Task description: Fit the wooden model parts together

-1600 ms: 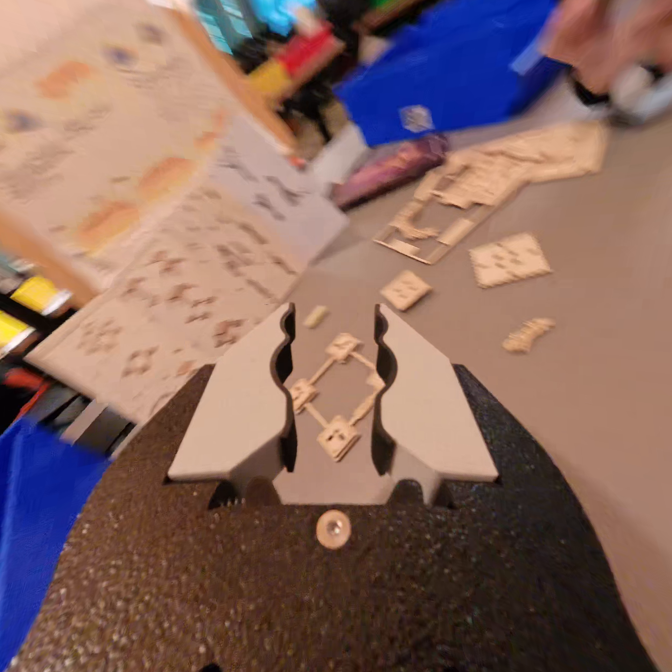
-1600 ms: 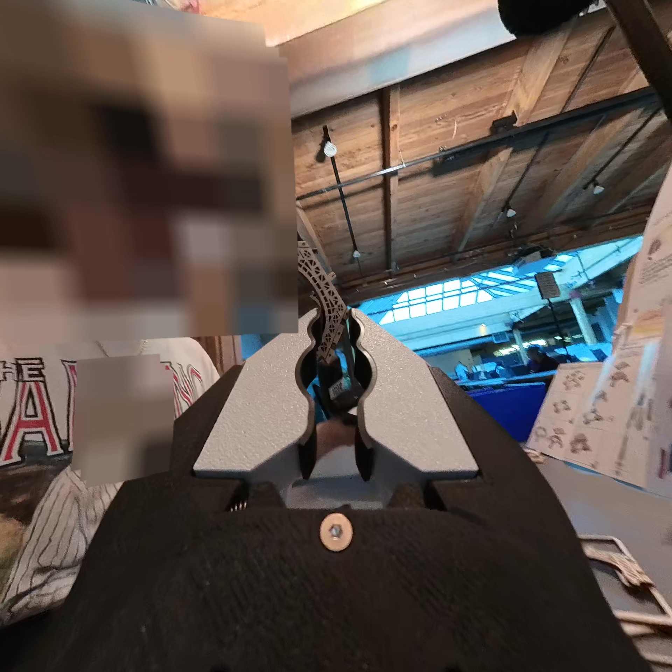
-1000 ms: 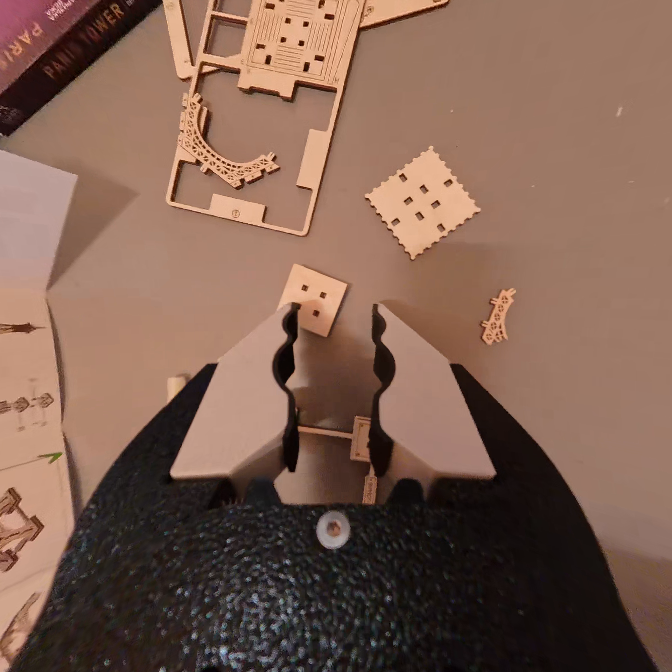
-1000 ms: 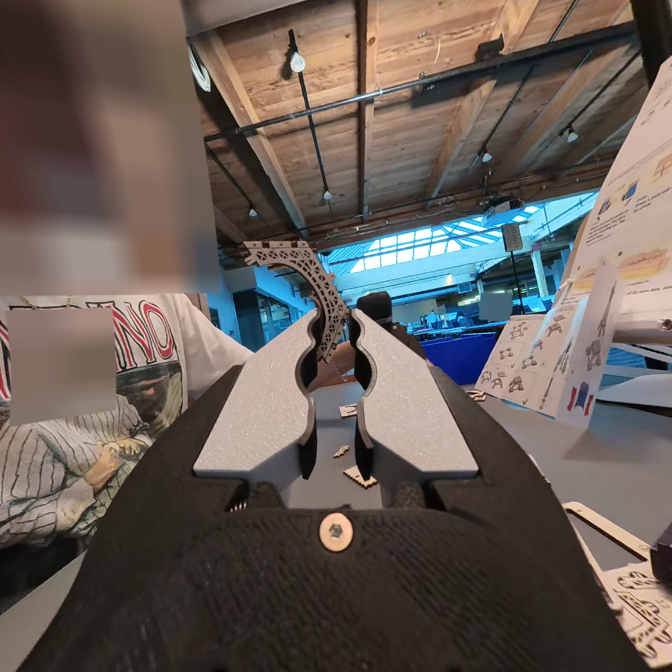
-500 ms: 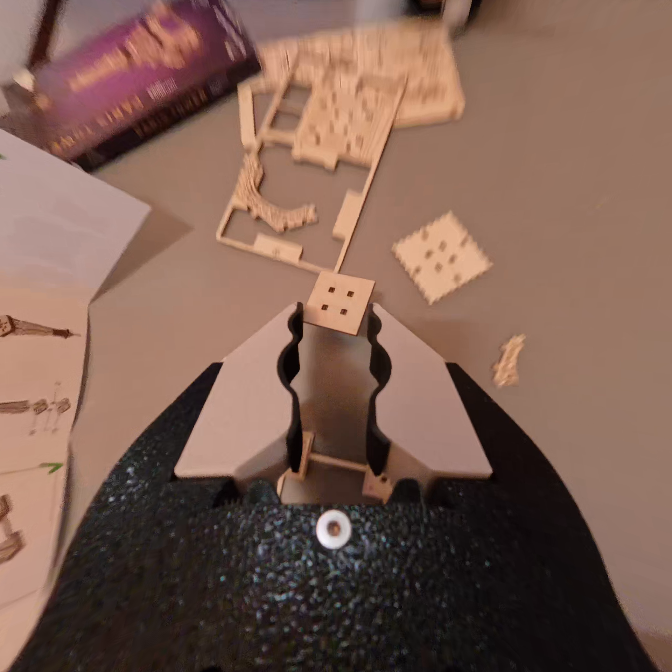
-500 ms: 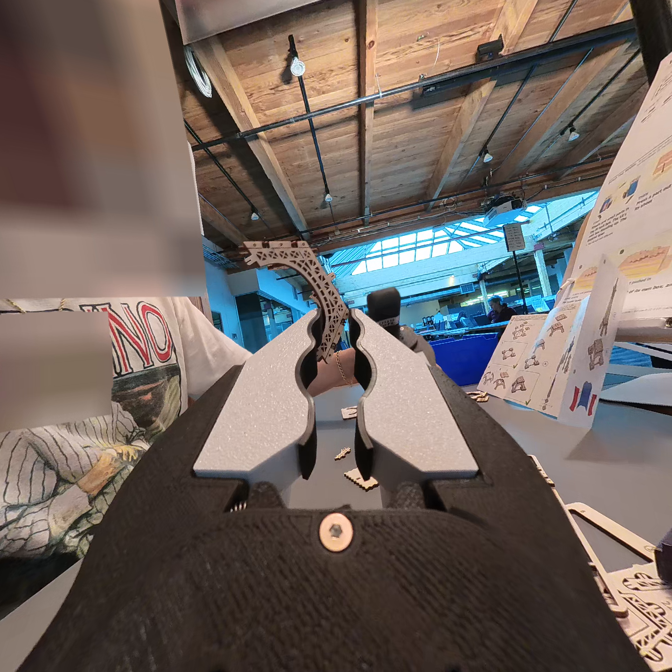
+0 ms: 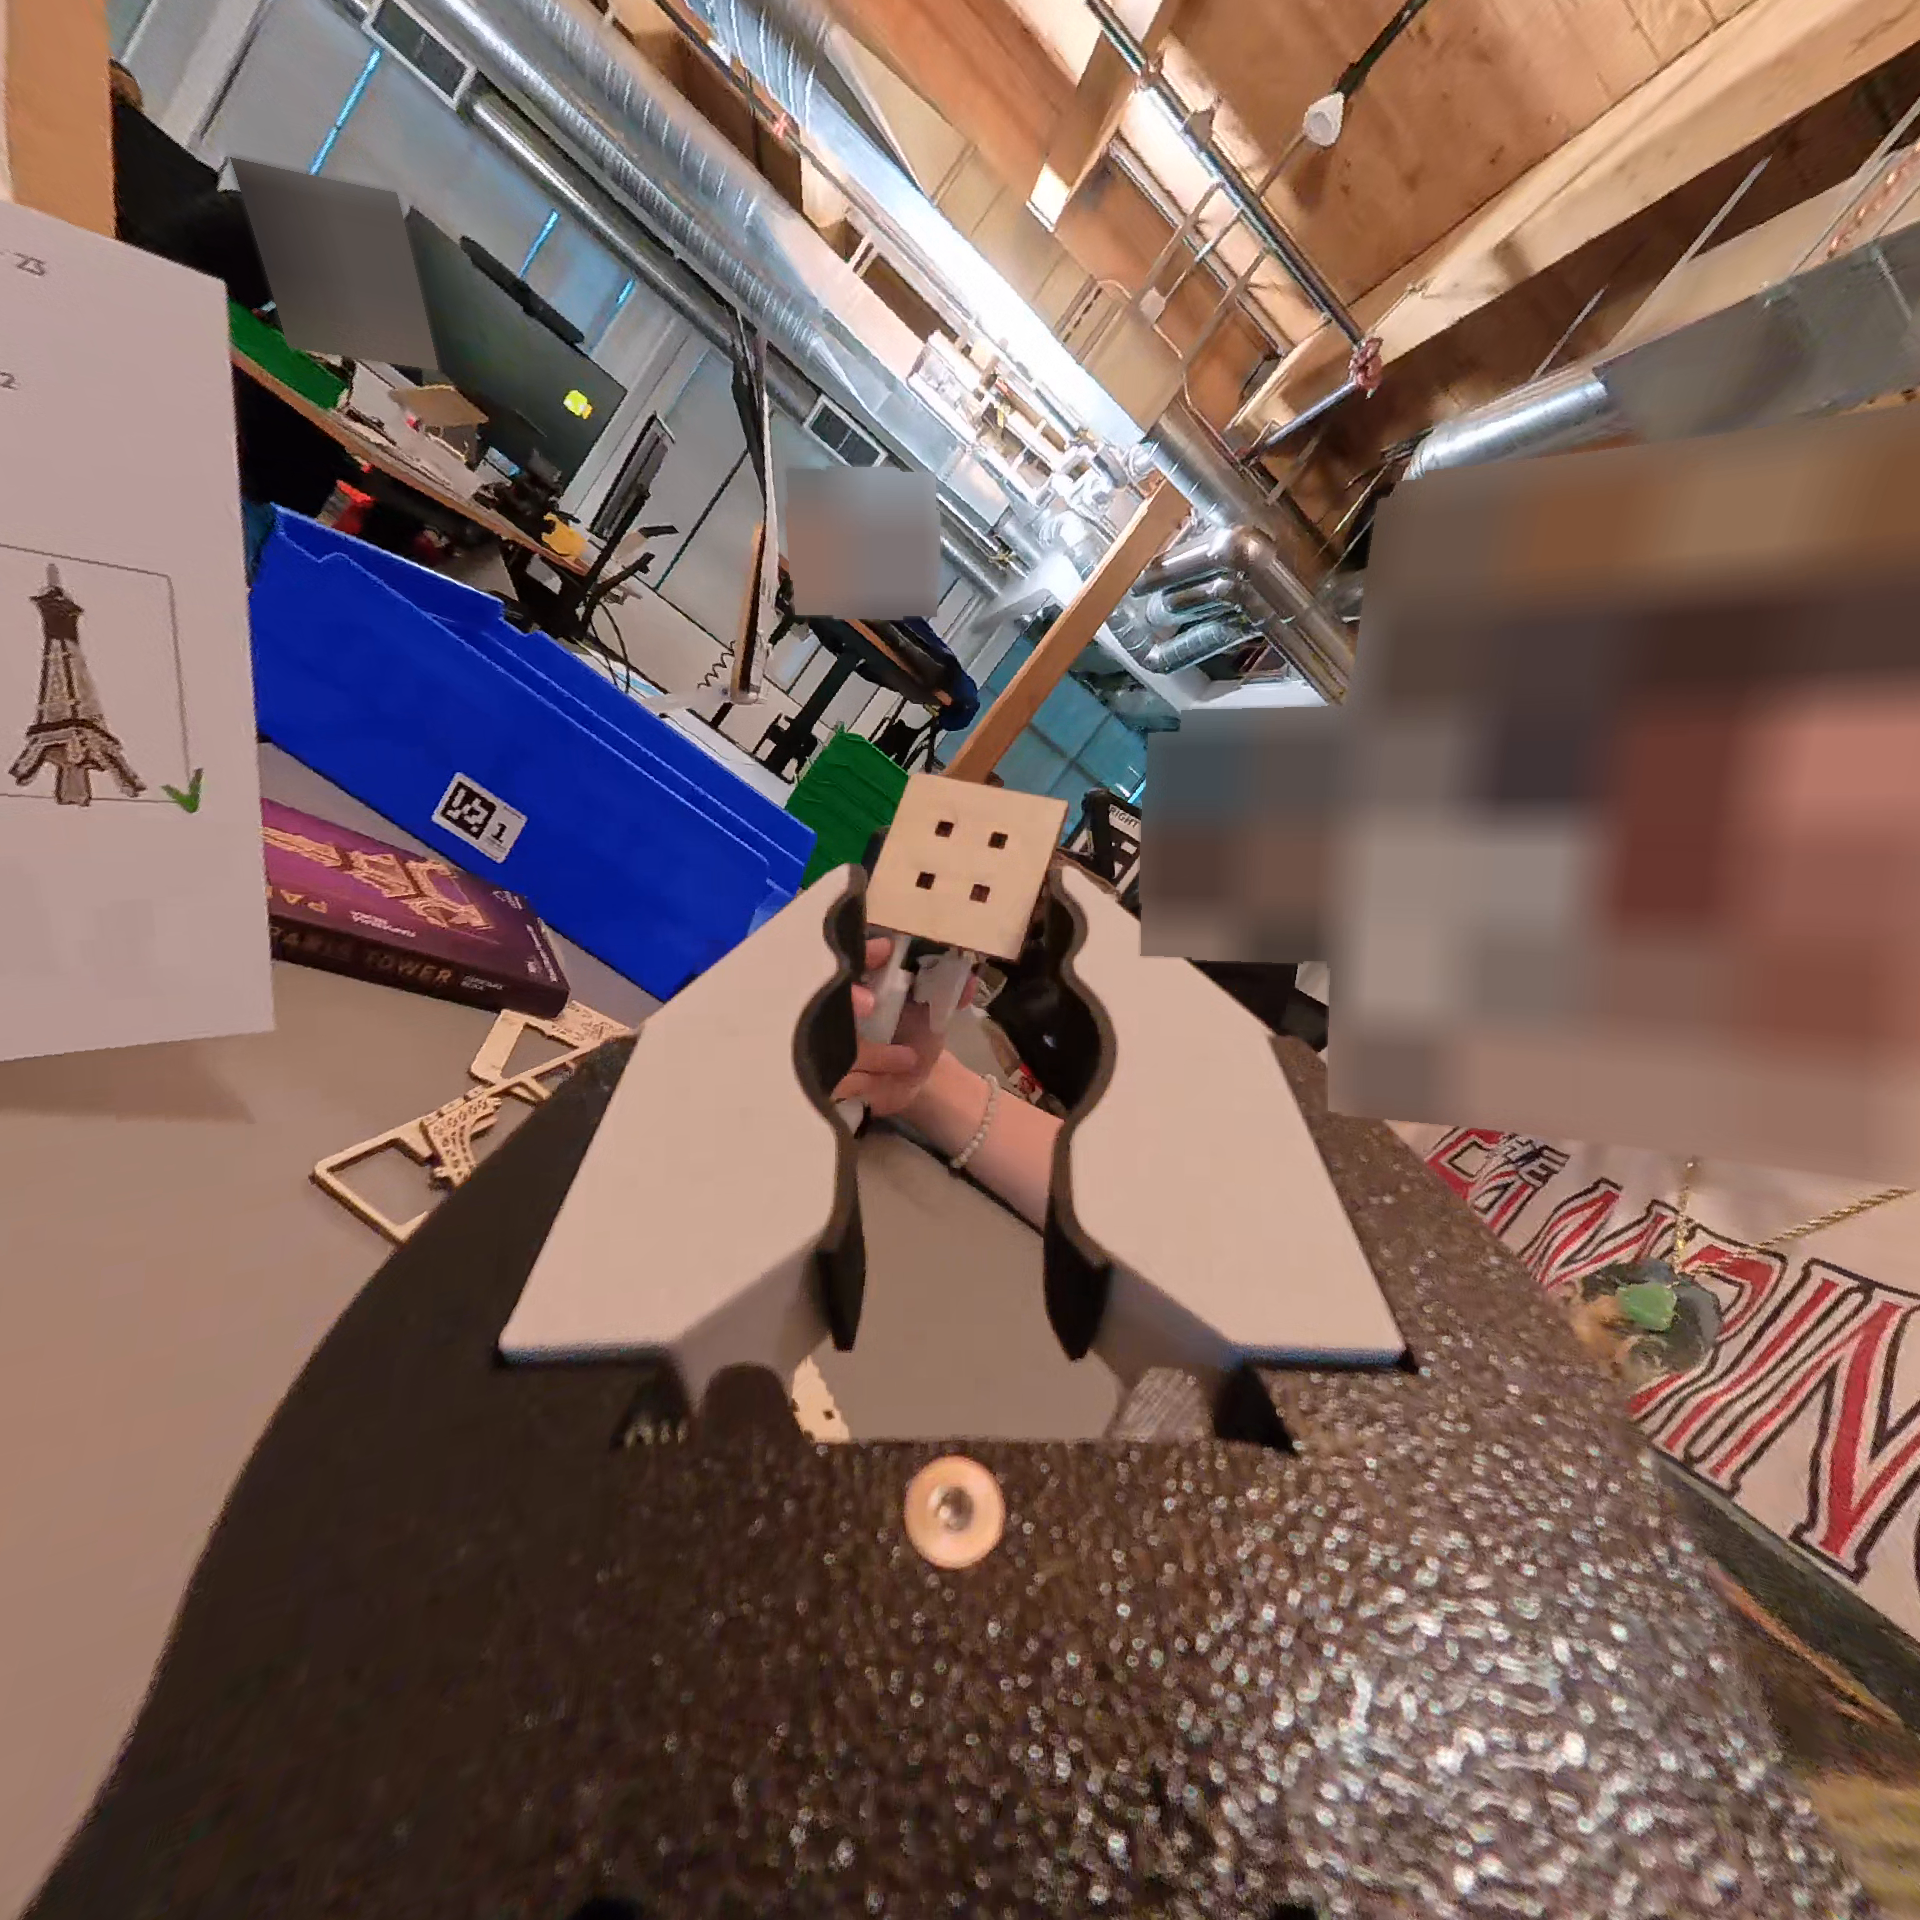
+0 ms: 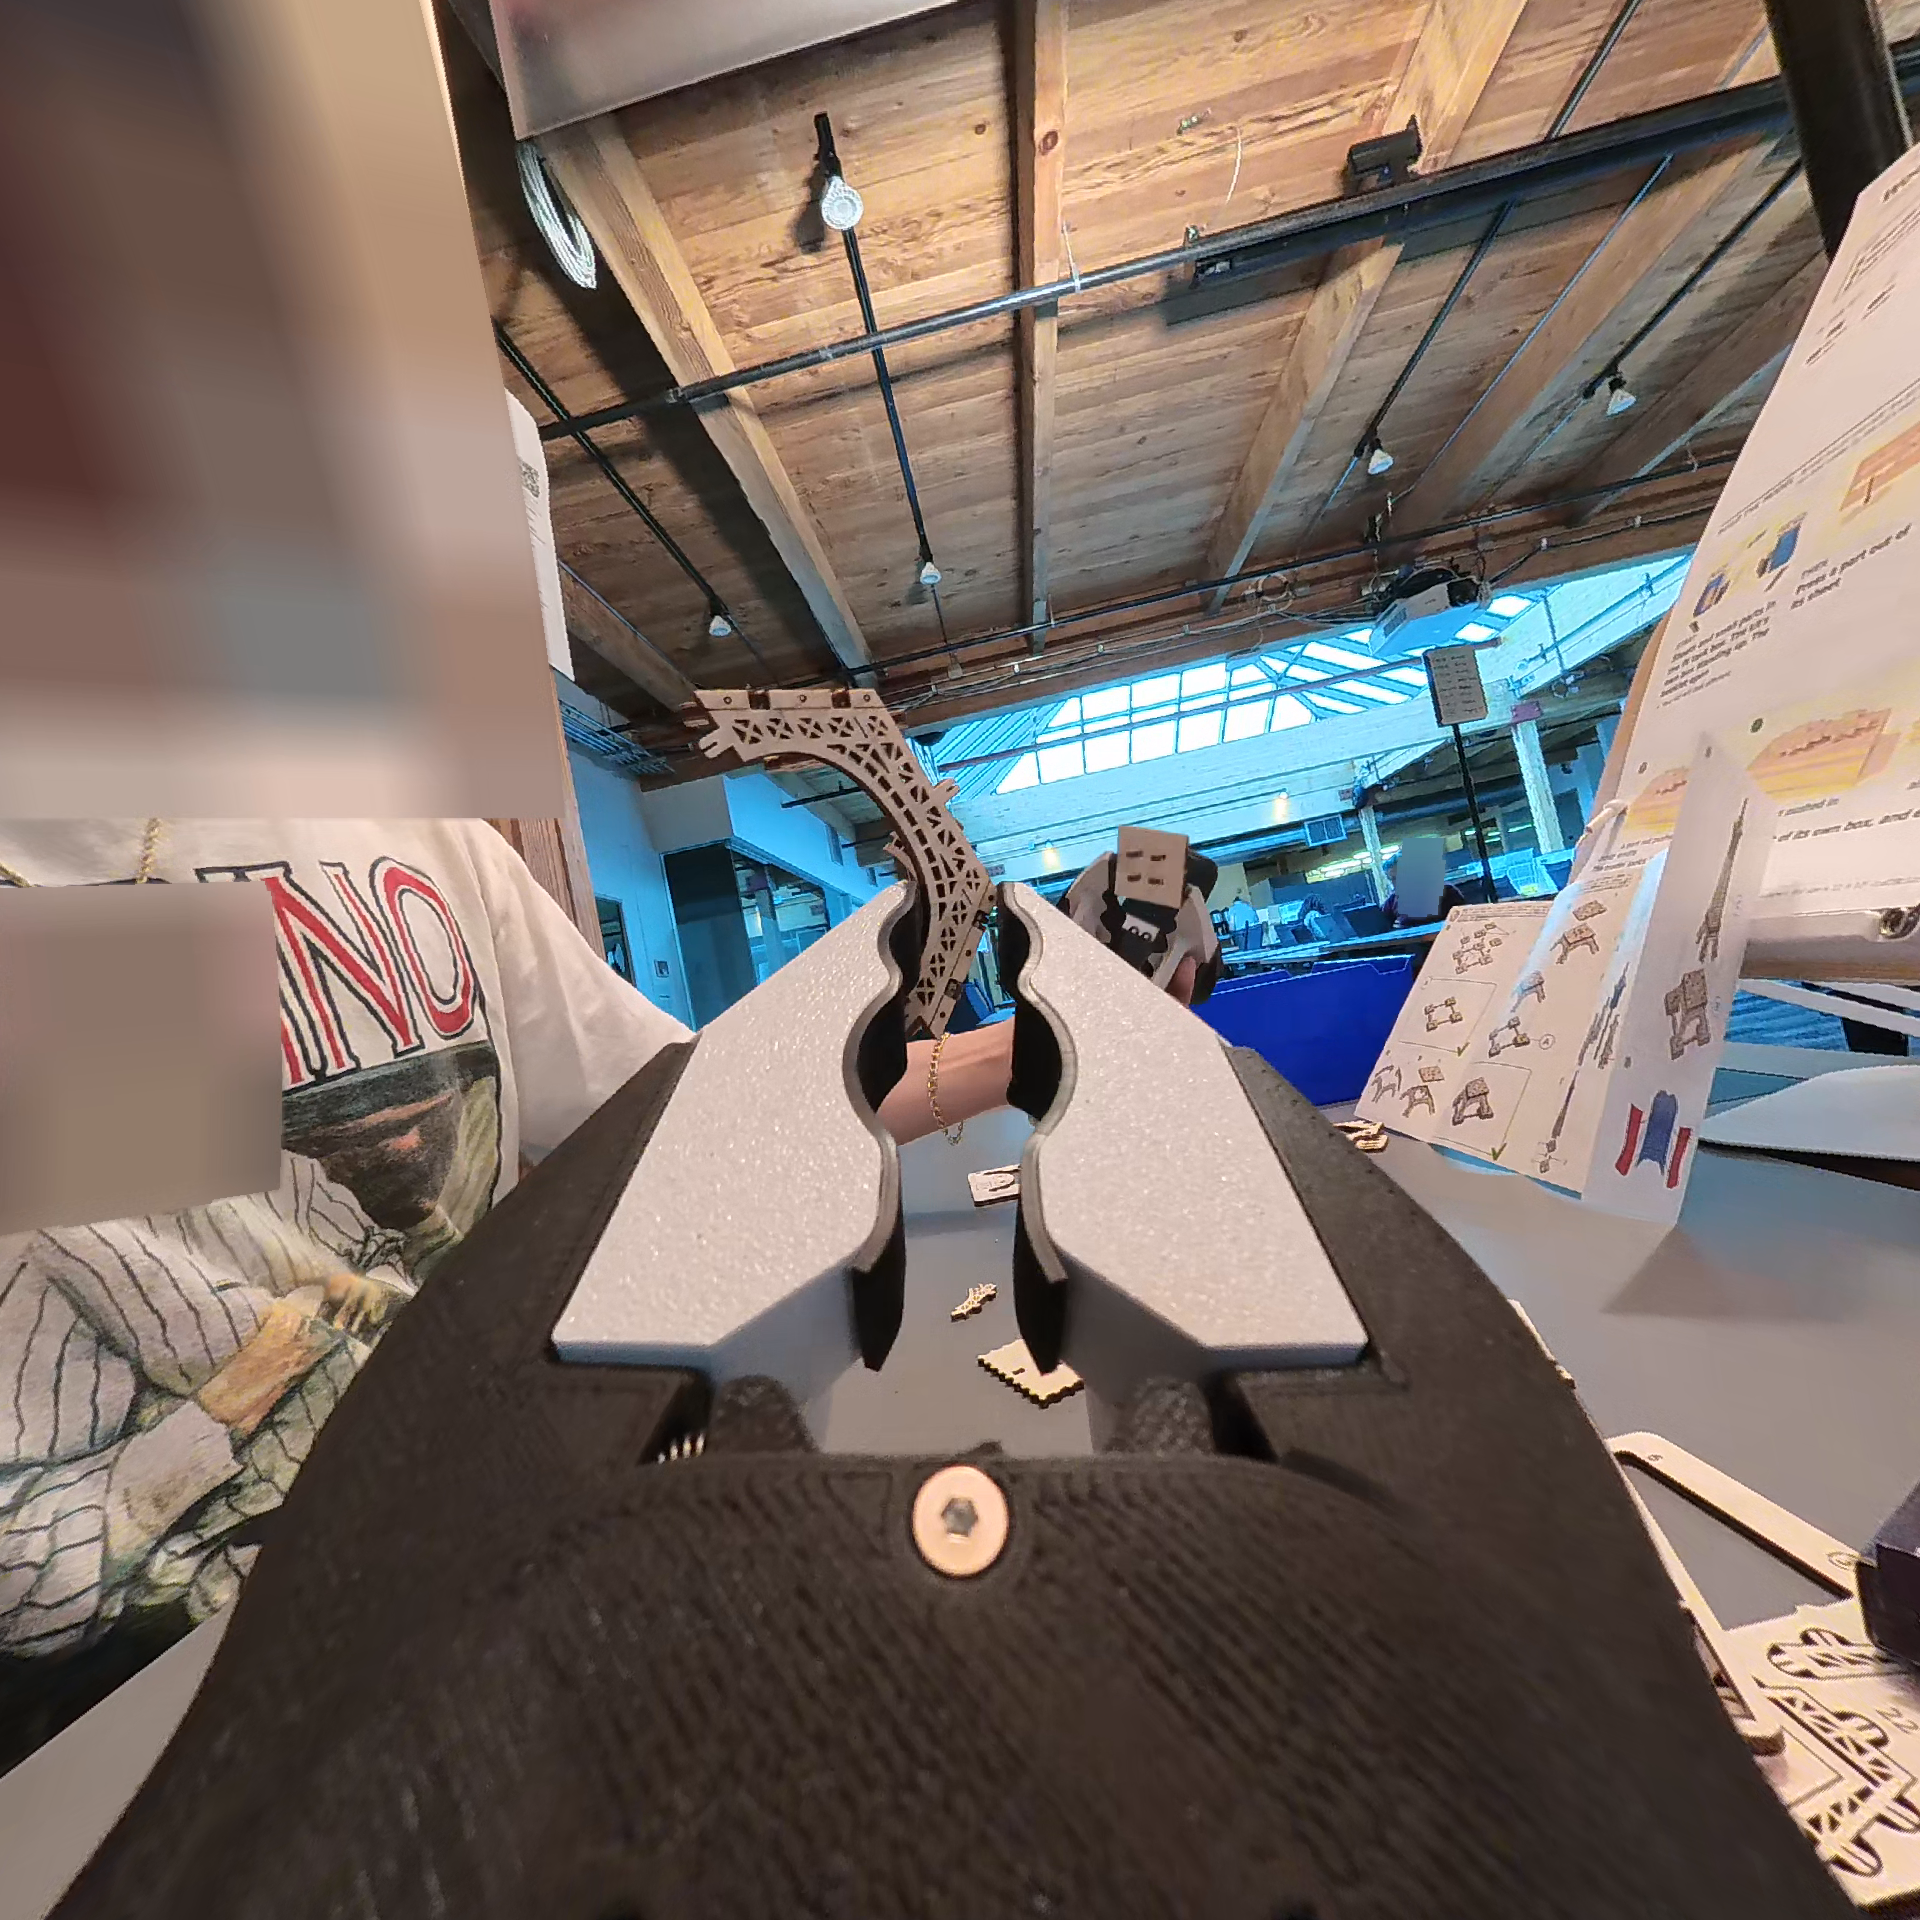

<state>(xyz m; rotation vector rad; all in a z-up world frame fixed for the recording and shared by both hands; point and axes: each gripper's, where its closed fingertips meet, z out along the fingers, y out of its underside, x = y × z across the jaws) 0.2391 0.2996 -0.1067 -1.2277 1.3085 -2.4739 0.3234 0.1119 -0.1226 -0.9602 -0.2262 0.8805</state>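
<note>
left claw (image 7: 956, 894) pinches a square four-hole plate (image 7: 966, 868); right claw (image 8: 956, 914) clamps a curved lattice leg (image 8: 894, 821).

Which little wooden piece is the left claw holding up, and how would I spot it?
Start at the big blue bin behind the grey table, then look right to the left claw, raised in the air. Pinched at its tips is a small square plate of pale wood. Unlike the curved lattice piece in the right claw, it is flat, with four small square holes.
</note>
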